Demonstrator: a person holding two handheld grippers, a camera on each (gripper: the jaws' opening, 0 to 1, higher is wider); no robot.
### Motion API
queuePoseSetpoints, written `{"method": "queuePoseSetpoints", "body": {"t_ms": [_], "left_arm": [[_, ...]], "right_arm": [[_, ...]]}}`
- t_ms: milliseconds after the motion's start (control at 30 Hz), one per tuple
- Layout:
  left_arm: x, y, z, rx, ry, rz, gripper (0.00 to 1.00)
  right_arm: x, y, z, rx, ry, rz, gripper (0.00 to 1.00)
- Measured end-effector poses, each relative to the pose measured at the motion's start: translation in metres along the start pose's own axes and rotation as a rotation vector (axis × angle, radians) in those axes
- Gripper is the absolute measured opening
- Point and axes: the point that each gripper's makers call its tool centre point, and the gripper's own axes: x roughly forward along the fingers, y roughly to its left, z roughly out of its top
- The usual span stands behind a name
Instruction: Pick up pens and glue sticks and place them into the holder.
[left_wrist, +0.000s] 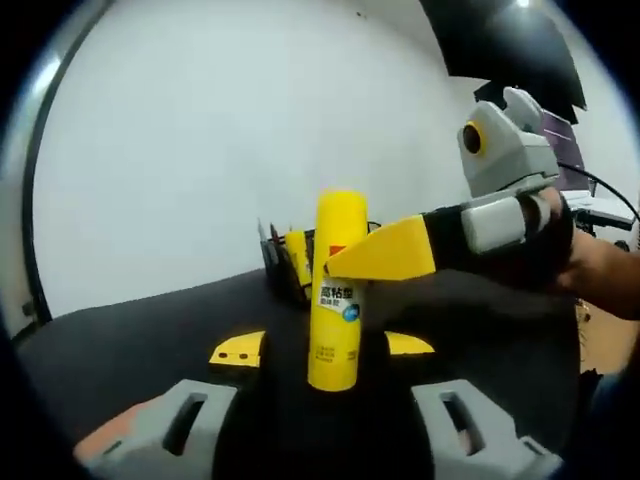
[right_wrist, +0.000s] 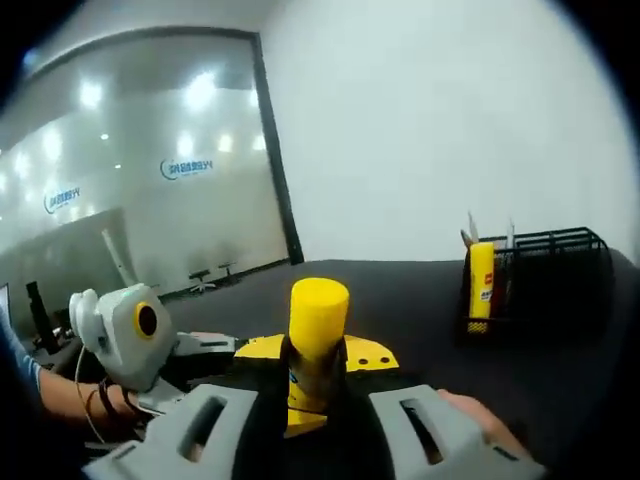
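A: Left gripper view, and the glue stick (left_wrist: 337, 290) stands upright between the left gripper (left_wrist: 323, 348)'s yellow jaws, which are clamped on its lower body.

B: And the right gripper (left_wrist: 385, 252) comes in from the right (a hand (left_wrist: 540, 235) behind it), its yellow jaw tip touching the stick's label near the middle.

A: From its own view the right gripper (right_wrist: 318, 370) is pressed in on that same glue stick (right_wrist: 316, 340), yellow cap up, with the left gripper (right_wrist: 135, 335) low on the left.

B: The holder (left_wrist: 290, 258), a black mesh basket, sits behind the stick toward the black table (left_wrist: 130, 340)'s far edge.

A: In the right gripper view the holder (right_wrist: 545, 275) is well apart on the right, another yellow glue stick (right_wrist: 481, 282) upright at its near corner, pens (right_wrist: 470, 228) poking up.

B: Nothing lies between stick and holder on the table (right_wrist: 400, 300). Glass wall (right_wrist: 130, 170) behind.
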Motion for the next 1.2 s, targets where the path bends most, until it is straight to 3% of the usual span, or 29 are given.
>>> {"method": "queuePoseSetpoints", "body": {"t_ms": [100,333,400,600,833,967,1200], "left_arm": [[0.002,-0.004,0.003,0.012,-0.006,0.005,0.27],[-0.006,-0.010,0.012,0.020,-0.045,0.018,0.16],[-0.009,-0.009,0.016,0.014,-0.068,0.024,0.16],[-0.010,-0.009,0.015,0.023,-0.063,0.035,0.16],[-0.007,-0.008,0.018,-0.005,-0.077,0.023,0.16],[-0.001,-0.008,0.018,-0.047,-0.085,-0.011,0.18],[0.002,-0.001,0.010,-0.086,-0.060,-0.067,0.44]], "right_arm": [[-0.001,0.000,0.002,-0.008,0.003,-0.002,0.17],[-0.008,0.007,0.008,-0.041,-0.017,0.020,0.17],[-0.009,0.010,0.012,-0.038,-0.031,0.032,0.18],[-0.010,0.012,0.033,0.043,-0.106,0.060,0.18],[-0.008,0.012,0.036,0.016,-0.102,0.039,0.17],[-0.006,0.006,0.042,-0.034,-0.093,0.012,0.17],[-0.013,-0.017,0.063,-0.090,-0.107,-0.051,0.17]]}}
